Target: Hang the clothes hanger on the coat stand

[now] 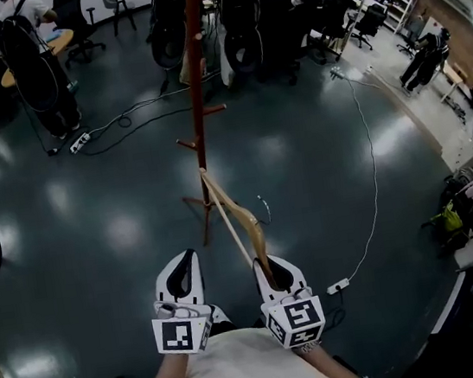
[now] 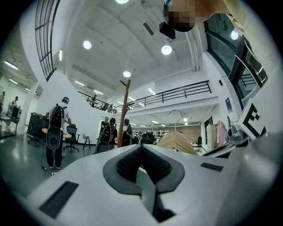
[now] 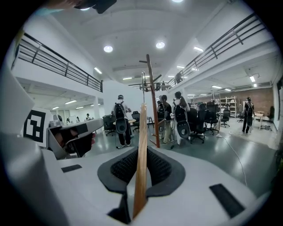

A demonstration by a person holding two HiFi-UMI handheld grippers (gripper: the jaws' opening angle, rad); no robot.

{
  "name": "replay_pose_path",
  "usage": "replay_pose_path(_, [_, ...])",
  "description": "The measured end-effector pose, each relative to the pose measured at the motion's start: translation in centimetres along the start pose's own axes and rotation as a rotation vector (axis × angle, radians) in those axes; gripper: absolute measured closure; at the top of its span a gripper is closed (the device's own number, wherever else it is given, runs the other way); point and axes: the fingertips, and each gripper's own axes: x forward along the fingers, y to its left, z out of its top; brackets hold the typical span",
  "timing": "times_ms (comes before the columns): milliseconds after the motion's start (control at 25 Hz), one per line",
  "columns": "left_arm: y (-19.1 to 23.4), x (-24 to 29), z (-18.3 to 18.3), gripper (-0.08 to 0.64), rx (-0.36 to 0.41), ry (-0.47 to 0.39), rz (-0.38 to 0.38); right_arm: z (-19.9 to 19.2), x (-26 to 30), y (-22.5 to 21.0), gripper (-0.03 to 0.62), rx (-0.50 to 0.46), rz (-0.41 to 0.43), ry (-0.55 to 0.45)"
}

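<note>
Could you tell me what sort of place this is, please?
Probably a large open-plan office or lab hall: rolling office chairs around desks, a railed mezzanine above, and a power strip cabled across a polished floor.

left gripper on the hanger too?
No: the left gripper has its jaws together with nothing between them, and only the right gripper clamps the wooden hanger.
</note>
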Motion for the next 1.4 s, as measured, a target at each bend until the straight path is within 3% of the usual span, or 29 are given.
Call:
replay_pose_path(200, [-0.5,0.9,-0.4,0.548,0.014,0.002,-0.078,0.2,0.8,-0.5,0.523,0.011,-0.051,-0.003])
replay_pose_path(360, [-0.9,1.0,-0.4,0.548,0.0,-0.007,-0.096,0.5,1.2,-1.1,0.523,0.007,-0.069,-0.01])
replay_pose_path(840, [3.1,2.2,-0.2,0.548,0.04,0.002,0.002,2.1,5.4,-2.8,0.523,0.008,-0.068,-0.038])
replay_pose_path(1000, [5.4,2.6,0.0,0.548,0.022,-0.006,0.039,3.6,7.2,-3.4,0.523,0.016,-0.107,-0.071])
replay_pose_path(1400, [6.7,8.9,0.4,0.548,0.054,-0.003,0.039,8.2,12.2,-10.2,0.523,0.024,-0.198,-0.109])
